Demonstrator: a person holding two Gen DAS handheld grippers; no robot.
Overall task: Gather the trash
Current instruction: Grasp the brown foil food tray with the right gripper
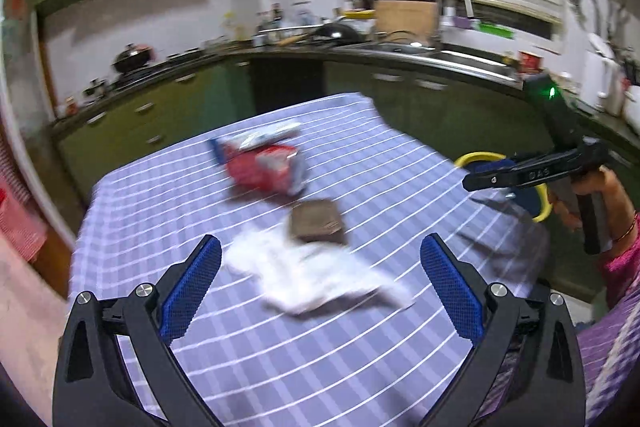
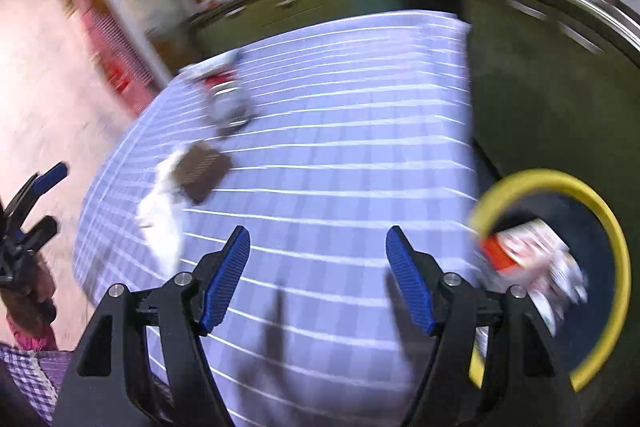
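We hold both tools over the tabletop (image 1: 280, 367), which has a purple cloth with white lines on it. Our left gripper (image 1: 320, 275) has its fingers spread wide apart with nothing between them, and it hangs just above the white tissue (image 1: 304, 275) on the near side. Our right gripper (image 2: 318, 267) also has its fingers wide open and holds nothing. The tissue looks soft, floppy and very light, so we think it will squash flat when we pinch it, and we should grab it in the thick bunched middle, not at a thin corner that could tear or slip out. Touching its far edge lies a small brown packet (image 1: 316, 221), which looks flat and a bit stiffer; we think its edge is the best place to pinch. Farther away on the left lies a red and white wrapper (image 1: 264, 167), crinkly and light, and maybe slippery. By the right side of the tabletop is a bin with a yellow rim (image 2: 612, 231), and a crumpled red and white wrapper (image 2: 532, 259) already lies inside it. The pictures are blurry, so we cannot read any labels.
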